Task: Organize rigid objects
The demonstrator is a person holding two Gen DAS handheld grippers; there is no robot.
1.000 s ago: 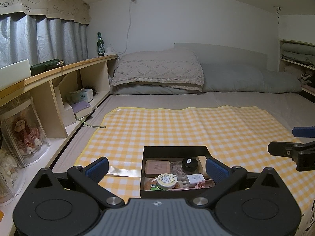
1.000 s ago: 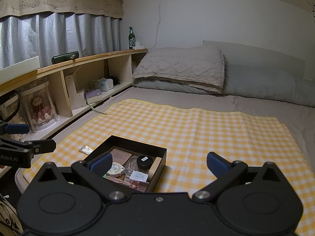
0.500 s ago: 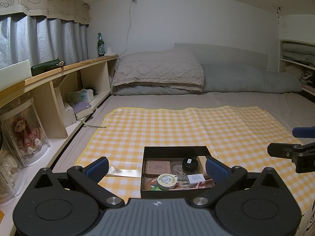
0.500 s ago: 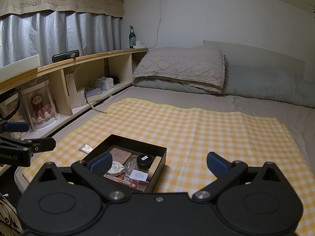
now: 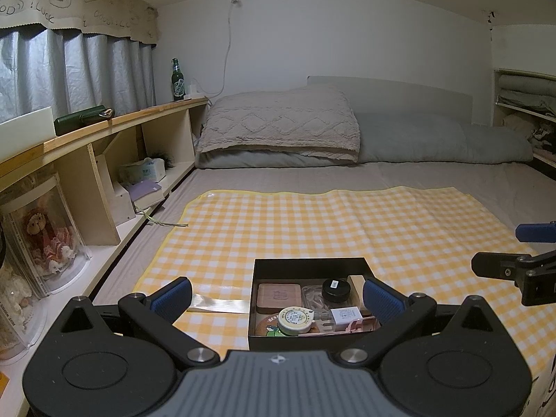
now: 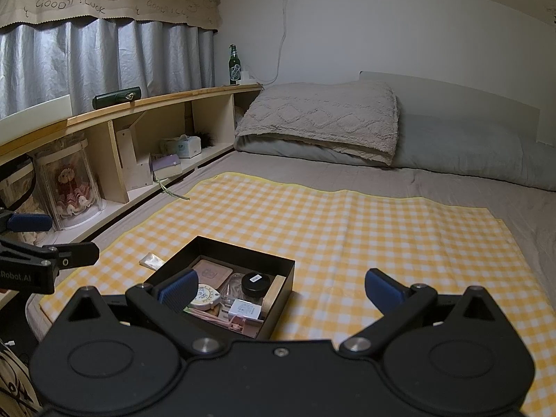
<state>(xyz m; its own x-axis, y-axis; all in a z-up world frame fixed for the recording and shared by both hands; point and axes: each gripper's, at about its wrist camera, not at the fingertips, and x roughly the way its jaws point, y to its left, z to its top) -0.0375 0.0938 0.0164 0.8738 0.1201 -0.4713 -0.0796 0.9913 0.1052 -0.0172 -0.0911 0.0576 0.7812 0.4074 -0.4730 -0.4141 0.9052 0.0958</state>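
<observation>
Left gripper [image 5: 276, 297]: hangs over the near edge of the bed, its blue-padded fingers [image 5: 172, 293] spread wide with nothing between them; the right-hand finger overlaps the black box's right wall in its own view.
Right gripper [image 6: 279, 288]: also held low at the near edge, to the right of the left one; its fingers [image 6: 382, 290] stand wide apart and grip nothing.
Black box [image 5: 311, 262]: an open, square, shallow tray resting on the checked cloth close to that cloth's near edge, left of the cloth's middle.
Checked cloth [image 5: 312, 222]: yellow and white, spread flat over the near half of the bed [image 5: 434, 173].
Brown pad [image 5: 279, 297]: a flat rounded square in the box's left half, toward the far wall.
Black jar [image 5: 334, 290]: a small round pot with a white label on its lid, right of the brown pad, lying on something clear and crinkled that is probably a plastic bag.
Round tin [image 5: 295, 319]: a cream-lidded disc with a green rim, by the box's near wall.
White plug [image 5: 345, 317]: a small white block just right of the round tin, with pink pieces beside it that are too jumbled to name.
Wooden piece [image 6: 272, 293]: a pale slab leaning along the box's right wall.
Shiny strip [image 5: 217, 304]: a flat gold-toned band on the cloth, touching the box's left side.
Pillow [image 5: 281, 125]: beige, quilted, at the bed's far end.
Shelf [image 5: 114, 125]: wooden, along the bed's left side, with a green bottle [image 5: 177, 81] at its far end.
</observation>
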